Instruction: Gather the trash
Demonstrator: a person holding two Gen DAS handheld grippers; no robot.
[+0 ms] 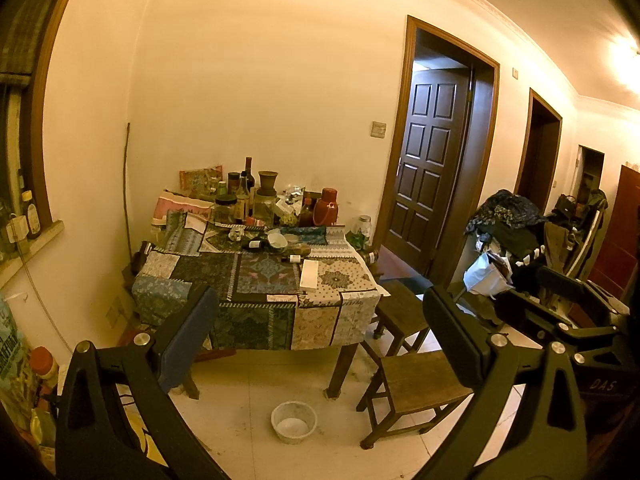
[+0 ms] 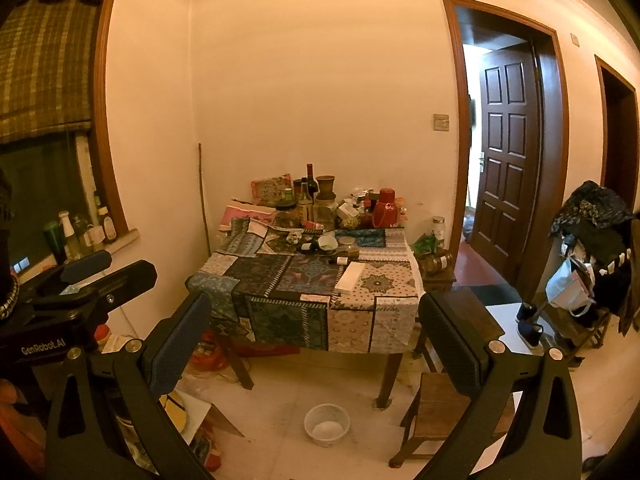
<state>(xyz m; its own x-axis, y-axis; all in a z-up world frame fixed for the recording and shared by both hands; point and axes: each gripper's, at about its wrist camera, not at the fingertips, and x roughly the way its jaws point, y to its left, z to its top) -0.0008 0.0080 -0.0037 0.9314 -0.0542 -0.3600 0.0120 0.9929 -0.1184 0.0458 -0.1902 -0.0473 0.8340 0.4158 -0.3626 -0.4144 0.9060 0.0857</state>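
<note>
Well back from the table (image 2: 256, 276), we held the left gripper (image 1: 320, 336) and right gripper (image 2: 316, 340) with jaws spread wide, grasping nothing. A white box (image 1: 309, 275) lay on the patchwork cloth, its long axis running from the front edge toward the wall. A bowl (image 2: 327, 425) sat on open floor between us and the table. One gripper read "GenRobot.AI".

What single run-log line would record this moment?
phase: approach | left gripper: open, empty | right gripper: open, empty | target: cluttered table ahead | contact: none
</note>
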